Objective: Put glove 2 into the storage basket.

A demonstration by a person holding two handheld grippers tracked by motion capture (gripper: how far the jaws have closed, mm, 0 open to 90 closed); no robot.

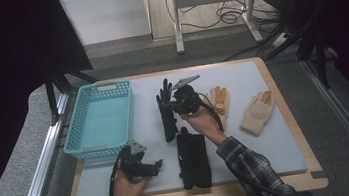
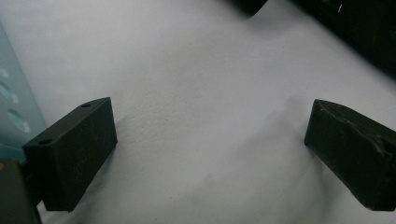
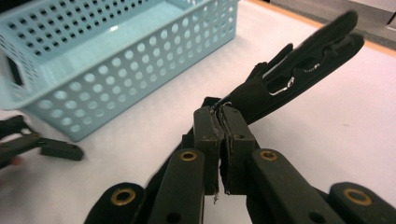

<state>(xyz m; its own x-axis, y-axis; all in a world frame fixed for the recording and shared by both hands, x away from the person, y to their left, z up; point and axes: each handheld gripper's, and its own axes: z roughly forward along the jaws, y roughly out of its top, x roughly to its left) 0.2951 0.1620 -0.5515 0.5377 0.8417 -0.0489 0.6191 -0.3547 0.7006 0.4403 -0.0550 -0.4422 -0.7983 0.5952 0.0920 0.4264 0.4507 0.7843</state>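
Observation:
A long black glove [image 1: 166,116] lies on the grey mat [image 1: 269,147] with its fingers pointing away from the person. My right gripper [image 1: 169,107] is shut on it; in the right gripper view the pads [image 3: 223,122] pinch the glove's fabric, and the glove [image 3: 299,65] trails off up and right, partly lifted. A second black glove [image 1: 193,161] lies flat near the front edge. My left gripper [image 1: 157,164] rests low at the front left, open; its jaws [image 2: 210,149] stand wide apart over bare mat with nothing between them.
A light blue perforated basket [image 1: 99,118] sits at the left of the mat, also near in the right gripper view [image 3: 116,51]. Two tan knitted gloves [image 1: 219,100] [image 1: 258,112] lie right of the right hand. A wooden table border [image 1: 296,123] rims the mat.

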